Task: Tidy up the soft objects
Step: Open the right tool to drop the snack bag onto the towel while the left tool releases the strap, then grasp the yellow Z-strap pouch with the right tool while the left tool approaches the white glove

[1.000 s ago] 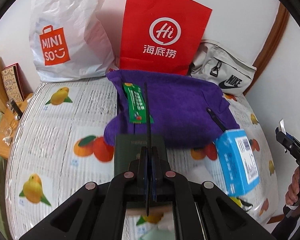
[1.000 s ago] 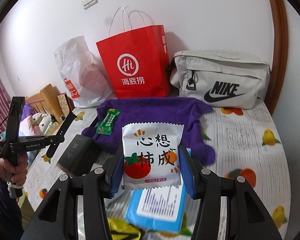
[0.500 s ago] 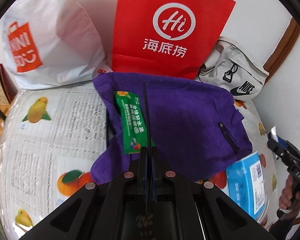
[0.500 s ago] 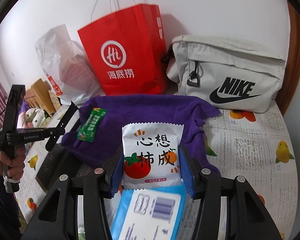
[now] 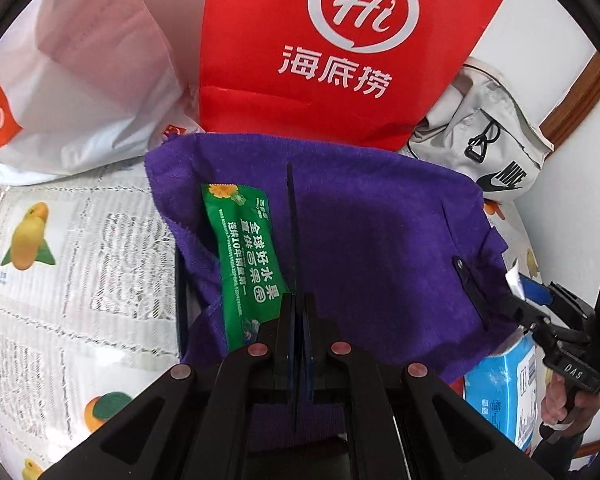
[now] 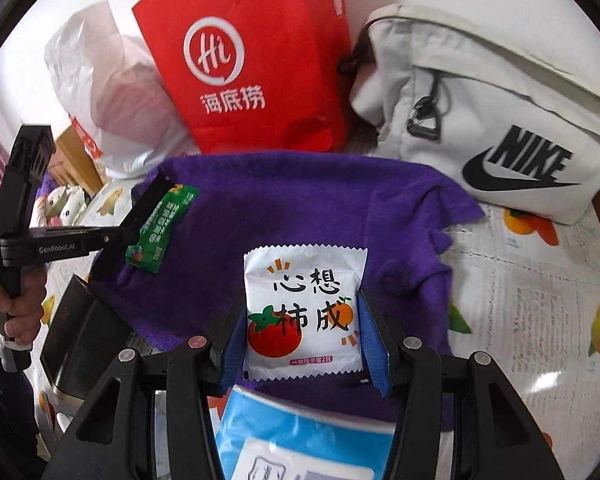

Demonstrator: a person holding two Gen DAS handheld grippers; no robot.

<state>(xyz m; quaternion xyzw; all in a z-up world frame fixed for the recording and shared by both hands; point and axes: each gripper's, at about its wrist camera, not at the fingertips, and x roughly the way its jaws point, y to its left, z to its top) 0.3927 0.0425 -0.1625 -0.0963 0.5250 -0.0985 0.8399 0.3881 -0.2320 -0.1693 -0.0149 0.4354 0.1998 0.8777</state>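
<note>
My right gripper [image 6: 304, 320] is shut on a white snack packet with a tomato print [image 6: 304, 308] and holds it over the purple towel [image 6: 300, 208]. My left gripper [image 5: 292, 216] is shut, empty, above the purple towel [image 5: 380, 248], just right of a green sachet [image 5: 244, 256] lying on it. The sachet also shows in the right wrist view [image 6: 160, 232], beside the left gripper [image 6: 144, 208]. The right gripper appears at the right edge of the left wrist view [image 5: 512, 280].
A red paper bag [image 6: 252, 60], a white plastic bag [image 6: 112, 92] and a grey Nike bag [image 6: 492, 120] stand behind the towel by the wall. A blue tissue pack [image 6: 300, 440] and a dark box [image 6: 80, 340] lie near me on the fruit-print cloth [image 6: 540, 300].
Both grippers have moved forward toward the towel and bags. The left gripper now hovers over the towel past the dark box. The right still holds the white packet.
</note>
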